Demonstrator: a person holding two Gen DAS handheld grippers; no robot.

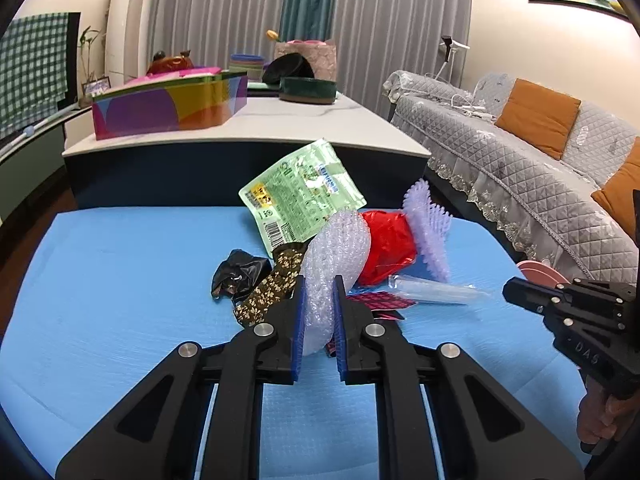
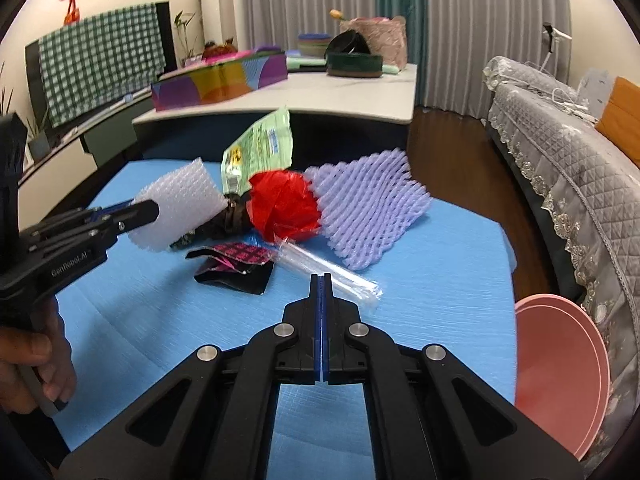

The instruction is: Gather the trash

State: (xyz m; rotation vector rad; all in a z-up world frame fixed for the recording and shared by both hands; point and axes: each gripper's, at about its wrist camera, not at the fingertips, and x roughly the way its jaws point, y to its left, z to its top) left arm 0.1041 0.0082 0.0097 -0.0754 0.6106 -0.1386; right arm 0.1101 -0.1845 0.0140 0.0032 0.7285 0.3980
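A heap of trash lies on the blue mat (image 1: 120,280): a green snack bag (image 1: 304,196), red plastic (image 1: 388,248), a purple foam net (image 1: 428,228), a black crumpled bag (image 1: 240,276), a brown flowered wrapper (image 1: 272,288), a pink-and-black wrapper (image 2: 236,264) and a clear plastic sleeve (image 1: 436,290). My left gripper (image 1: 319,292) is shut on a white bubble-wrap piece (image 1: 340,248), its blue pads pressing both sides. My right gripper (image 2: 321,280) is shut, pads together, tips just before the sleeve (image 2: 344,276). I cannot tell whether it pinches the film.
A pink bin (image 2: 560,360) stands beside the mat's right edge. A grey quilted sofa (image 1: 520,160) runs along the right. Behind the mat is a white-topped table (image 1: 300,120) with a colourful box (image 1: 168,108) and a dark round tin (image 1: 308,90). A hand (image 2: 36,360) holds the left gripper.
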